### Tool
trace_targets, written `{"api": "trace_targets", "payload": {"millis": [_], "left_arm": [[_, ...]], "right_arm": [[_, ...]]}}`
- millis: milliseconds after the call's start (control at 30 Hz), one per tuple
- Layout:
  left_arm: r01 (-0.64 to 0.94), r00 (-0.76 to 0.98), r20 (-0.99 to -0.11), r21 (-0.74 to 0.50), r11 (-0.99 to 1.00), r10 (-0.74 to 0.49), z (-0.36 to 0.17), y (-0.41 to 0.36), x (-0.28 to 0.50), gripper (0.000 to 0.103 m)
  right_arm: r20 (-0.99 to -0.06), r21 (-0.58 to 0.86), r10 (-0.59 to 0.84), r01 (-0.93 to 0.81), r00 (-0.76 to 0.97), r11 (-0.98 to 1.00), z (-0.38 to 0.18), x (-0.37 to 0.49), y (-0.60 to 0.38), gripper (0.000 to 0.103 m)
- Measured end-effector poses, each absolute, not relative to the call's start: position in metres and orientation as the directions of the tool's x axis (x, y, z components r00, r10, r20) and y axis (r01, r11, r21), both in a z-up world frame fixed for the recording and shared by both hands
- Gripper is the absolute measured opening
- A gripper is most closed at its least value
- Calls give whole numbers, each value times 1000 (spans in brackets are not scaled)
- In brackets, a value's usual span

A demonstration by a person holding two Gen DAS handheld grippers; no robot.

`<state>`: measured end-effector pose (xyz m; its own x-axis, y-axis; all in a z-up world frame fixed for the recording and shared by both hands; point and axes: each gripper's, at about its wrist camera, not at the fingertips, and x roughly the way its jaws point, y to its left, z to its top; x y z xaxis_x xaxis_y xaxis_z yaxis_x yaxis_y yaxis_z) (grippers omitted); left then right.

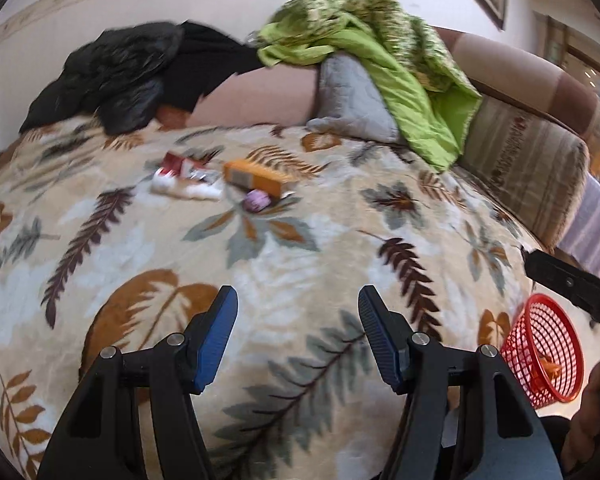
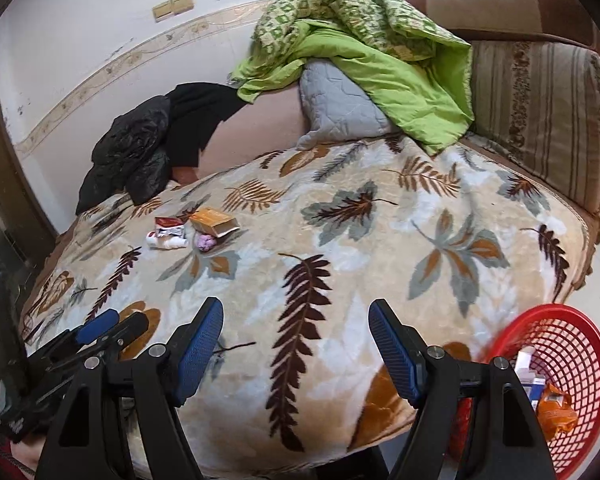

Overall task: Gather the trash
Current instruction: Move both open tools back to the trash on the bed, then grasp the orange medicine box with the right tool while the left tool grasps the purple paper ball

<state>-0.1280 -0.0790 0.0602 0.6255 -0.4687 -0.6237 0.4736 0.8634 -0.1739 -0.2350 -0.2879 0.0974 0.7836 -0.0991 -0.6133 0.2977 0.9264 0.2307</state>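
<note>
1. Leaf-print blanket (image 1: 300,240) covers the bed; an orange box (image 1: 255,178) and wrappers (image 1: 179,178) lie mid-blanket.
2. Left gripper (image 1: 297,334) and right gripper (image 2: 295,346): jaws apart, empty.
3. Red basket (image 2: 572,344): only the right wrist view shows trash inside clearly.

My pads (image 1: 215,336) are blue ribbed rubber on matt black plastic arms with bare metal pins. Under me lies a plush leaf-print blanket (image 1: 283,256), soft and faintly glossy. The red basket (image 2: 572,360) is shiny plastic mesh; the orange box (image 1: 255,178) is smooth card.
</note>
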Motion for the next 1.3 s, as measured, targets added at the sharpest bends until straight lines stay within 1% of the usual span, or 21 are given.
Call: {"api": "trace_targets", "payload": {"millis": [167,267,433,533,700,800,933,1167,1300], "left_arm": [[418,628,-637,-209,884,-447,56,-59,-117,62],[381,636,-641,-224,897,-430,54,-47,-113,62],[309,660,-652,-217,926,-373,52,-20,-112,62],[268,669,-662,-210,940,-338,50,-2,-111,62],[213,673,-679,-202,956,-293,45,24,-107,62],[198,667,-684,-218,956,-295,44,30,-100,62],[211,664,-683,-217,953,-303,44,22,-87,62],[261,631,-700,-214,941,-334,37,0,-55,62],[258,602,-703,-277,925,-379,34,1,-43,62]], "right_arm": [[-618,247,-58,263,784,933,95,-221,-279,79],[-621,277,-3,223,783,935,90,-203,-272,79],[-641,281,75,142,764,949,84,-154,-245,79],[-654,306,166,57,738,950,82,-118,-227,79],[-683,284,222,-27,696,959,79,-75,-214,79],[-702,272,248,-70,668,960,78,-48,-216,79],[-733,245,240,-82,636,966,73,-14,-226,79],[-761,249,252,-90,597,964,62,45,-236,79],[-805,174,190,-83,562,981,44,85,-231,79]]}}
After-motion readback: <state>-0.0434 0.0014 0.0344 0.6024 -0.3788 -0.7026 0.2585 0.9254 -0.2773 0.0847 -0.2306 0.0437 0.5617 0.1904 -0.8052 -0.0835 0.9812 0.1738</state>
